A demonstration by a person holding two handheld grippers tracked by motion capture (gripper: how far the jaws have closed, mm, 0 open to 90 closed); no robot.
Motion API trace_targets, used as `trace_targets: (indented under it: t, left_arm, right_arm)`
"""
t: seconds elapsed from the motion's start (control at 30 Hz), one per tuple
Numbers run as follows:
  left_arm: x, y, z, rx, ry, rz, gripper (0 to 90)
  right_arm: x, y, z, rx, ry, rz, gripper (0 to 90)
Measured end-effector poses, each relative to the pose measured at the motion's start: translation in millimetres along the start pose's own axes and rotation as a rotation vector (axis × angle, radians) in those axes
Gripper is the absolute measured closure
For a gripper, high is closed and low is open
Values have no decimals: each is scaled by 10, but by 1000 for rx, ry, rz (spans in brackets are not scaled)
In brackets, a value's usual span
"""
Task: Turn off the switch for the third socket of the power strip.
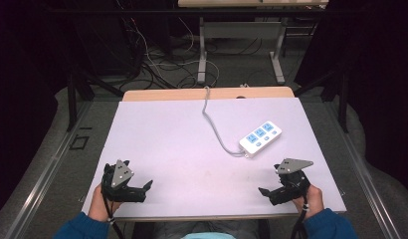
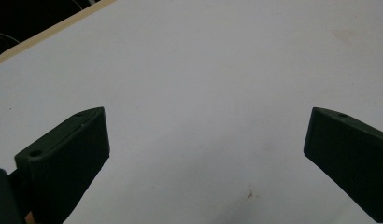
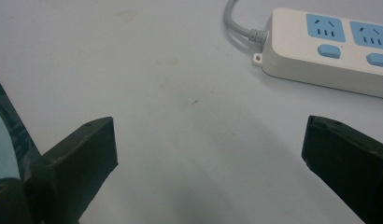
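While I hover by the strip (image 1: 260, 138) | both grippers, left (image 1: 148, 185) and right (image 1: 262, 190), gape, holding nothing | strip untouched, all work ahead

From my seat the pale, matte white worktop (image 1: 192, 144) is evenly and brightly lit from overhead, while the floor and cables beyond it sink into near-black gloom. I see a slight lilac cast on its surface and no hard glare. In both gripper views the black ribbed jaws sit close, dark and soft-edged, throwing faint diffuse shadows. The white plastic power strip with blue sockets (image 3: 329, 51) looks mildly blurred, and all frames are grainy.
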State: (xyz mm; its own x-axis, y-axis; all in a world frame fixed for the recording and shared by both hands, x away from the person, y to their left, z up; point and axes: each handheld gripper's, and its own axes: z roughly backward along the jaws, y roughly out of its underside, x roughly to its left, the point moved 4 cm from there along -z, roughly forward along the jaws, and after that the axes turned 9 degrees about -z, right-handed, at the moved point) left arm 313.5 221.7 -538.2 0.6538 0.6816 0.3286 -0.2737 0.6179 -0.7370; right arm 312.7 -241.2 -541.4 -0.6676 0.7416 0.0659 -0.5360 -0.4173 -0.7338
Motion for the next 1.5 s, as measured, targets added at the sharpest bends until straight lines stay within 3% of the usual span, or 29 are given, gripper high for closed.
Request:
trace_targets:
  t: [0.27, 0.33, 0.57, 0.6, 0.83, 1.4, 1.5]
  left_arm:
    - [-25, -3, -8, 4, 23, 10, 4]
    - [-16, -2, -12, 17, 14, -5, 4]
    - [-12, -4, -12, 14, 4, 1, 5]
    - [-16, -5, -18, 9, 5, 5, 5]
    - [-24, -7, -19, 17, 17, 4, 5]
    - [-15, -3, -29, 24, 12, -2, 5]
    - [-14, -4, -33, 29, 13, -3, 5]
  right_arm:
    - [0, 3, -1, 0, -1, -4, 32]
    - [-2, 5, 4, 12, -6, -6, 33]
    - [-20, -19, 4, -31, 15, -15, 30]
    - [-24, -17, 12, -16, -1, -16, 29]
    - [-35, -64, -16, -39, 2, -26, 28]
    - [-97, -186, -65, -19, 26, -25, 21]
    - [-98, -191, -59, -7, 28, -44, 21]
